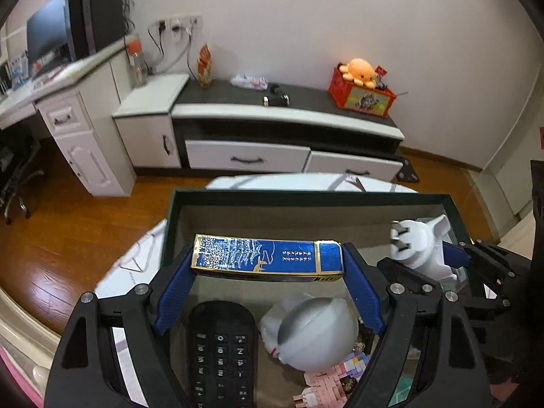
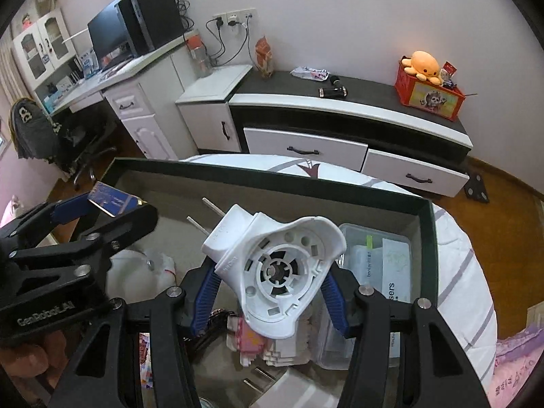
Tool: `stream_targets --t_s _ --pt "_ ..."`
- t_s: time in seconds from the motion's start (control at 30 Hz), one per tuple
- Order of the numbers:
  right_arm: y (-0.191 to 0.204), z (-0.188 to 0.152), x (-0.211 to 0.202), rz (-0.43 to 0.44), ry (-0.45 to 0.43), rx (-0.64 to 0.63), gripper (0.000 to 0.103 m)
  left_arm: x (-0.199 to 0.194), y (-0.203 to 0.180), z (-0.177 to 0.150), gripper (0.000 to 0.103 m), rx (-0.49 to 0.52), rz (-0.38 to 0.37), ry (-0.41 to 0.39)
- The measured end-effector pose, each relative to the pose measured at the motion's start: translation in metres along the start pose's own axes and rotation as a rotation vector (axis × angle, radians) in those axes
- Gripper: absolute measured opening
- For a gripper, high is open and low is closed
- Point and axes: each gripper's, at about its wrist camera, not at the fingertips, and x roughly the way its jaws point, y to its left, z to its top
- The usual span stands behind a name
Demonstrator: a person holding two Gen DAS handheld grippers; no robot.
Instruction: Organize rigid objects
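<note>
Nearest in the left wrist view: left gripper (image 1: 268, 265) clamped endwise on a blue box (image 1: 267, 258) with gold edging, held level above the dark-rimmed tray (image 1: 306, 199). Below it inside the tray: a black remote (image 1: 221, 350), a white round object (image 1: 316, 329) and pink block figures (image 1: 326, 380). Nearest in the right wrist view: right gripper (image 2: 272, 289) gripping a white plug adapter (image 2: 282, 272) by its sides, hollow round face toward the camera, prongs pointing away to the left, also over the tray. Beneath and right of it, a clear plastic container (image 2: 377, 272) with packets inside. Tray resting on a white bed (image 2: 459, 265) with grey stripes. Beyond, wooden floor (image 1: 68, 238), a low white and black cabinet (image 2: 340, 115) bearing a red box (image 2: 428, 95) topped by an orange plush octopus (image 2: 423, 63), and a desk with a monitor (image 2: 108, 34) at left.
</note>
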Motion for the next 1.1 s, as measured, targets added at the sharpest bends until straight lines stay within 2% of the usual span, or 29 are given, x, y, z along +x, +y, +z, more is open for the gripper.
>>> stream_targets --t_s 0.03,0.1,0.13,0.17,0.4,0.57,0.6,0.63,0.9,1.1 --pt "0.001 0.0 0.0 -0.001 0.001 -0.005 0.061 0.0 -0.001 0.0 0.086 0.002 0.002 0.002" --pt "0.003 0.0 -0.002 0.011 -0.009 -0.014 0.07 -0.004 -0.003 -0.001 0.098 0.007 0.02 -0.015" --pt "0.005 -0.001 -0.004 0.019 -0.016 -0.017 0.078 -0.007 -0.004 -0.002 0.103 0.012 0.027 -0.027" --pt "0.007 -0.002 -0.006 0.017 -0.021 -0.018 0.082 -0.011 -0.005 -0.003 0.103 0.015 0.032 -0.035" --pt "0.021 -0.006 -0.027 0.012 -0.055 -0.033 0.085 -0.037 -0.005 -0.011 0.103 0.0 0.022 -0.061" --pt "0.029 -0.015 -0.048 0.016 -0.09 -0.016 0.088 -0.068 -0.003 -0.022 0.103 -0.021 0.06 -0.104" --pt "0.03 -0.017 -0.052 0.016 -0.095 -0.013 0.091 -0.076 -0.003 -0.025 0.103 -0.025 0.062 -0.111" --pt "0.032 -0.019 -0.058 0.012 -0.101 -0.01 0.103 -0.082 -0.002 -0.027 0.103 -0.03 0.061 -0.116" --pt "0.048 -0.049 -0.119 0.015 -0.169 -0.001 0.103 -0.159 -0.004 -0.063 0.103 -0.049 0.069 -0.208" --pt "0.061 -0.089 -0.187 -0.013 -0.25 0.013 0.103 -0.234 -0.005 -0.102 0.103 -0.055 0.086 -0.311"
